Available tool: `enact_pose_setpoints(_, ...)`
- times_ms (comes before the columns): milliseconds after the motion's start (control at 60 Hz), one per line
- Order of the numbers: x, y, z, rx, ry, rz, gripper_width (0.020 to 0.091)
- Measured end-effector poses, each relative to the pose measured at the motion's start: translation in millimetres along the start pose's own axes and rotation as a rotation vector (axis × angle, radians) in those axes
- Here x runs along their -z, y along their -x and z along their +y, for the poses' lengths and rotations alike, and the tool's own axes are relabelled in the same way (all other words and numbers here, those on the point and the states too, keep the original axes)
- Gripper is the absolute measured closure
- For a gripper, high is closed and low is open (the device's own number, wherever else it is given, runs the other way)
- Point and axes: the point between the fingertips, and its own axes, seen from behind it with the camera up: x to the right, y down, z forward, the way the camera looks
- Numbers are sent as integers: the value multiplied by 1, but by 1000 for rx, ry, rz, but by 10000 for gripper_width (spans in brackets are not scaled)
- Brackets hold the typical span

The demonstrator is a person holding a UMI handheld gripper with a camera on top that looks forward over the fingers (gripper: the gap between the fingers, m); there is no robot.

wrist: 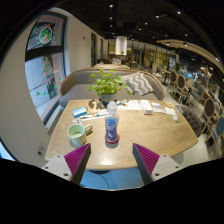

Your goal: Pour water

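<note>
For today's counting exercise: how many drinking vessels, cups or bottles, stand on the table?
2: a green cup near the table's front edge, and a water bottle beside it, just ahead of the fingers. The plant may hide others.

A clear bottle [111, 123] with blue label, a pale green cup [76, 134], a green leafy plant [106, 86], tan wooden table [150, 130], magenta pads [146, 158].

Tongs [110, 160] of the hand-held rig, seen from behind along their length. Two pale grey fingers taper forward to blunt tips. Each finger [72, 163] bears a magenta pad [148, 157] on its inner face, roughly triangular in outline, with a fine ribbed texture. A wide gap separates the pads.
</note>
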Motion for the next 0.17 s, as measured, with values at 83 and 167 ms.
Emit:
enact_pose_setpoints(83,0,-4,-3,5,-2,-7,246)
enact_pose_setpoints(167,-3,-8,-4,27,-2,-2,246)
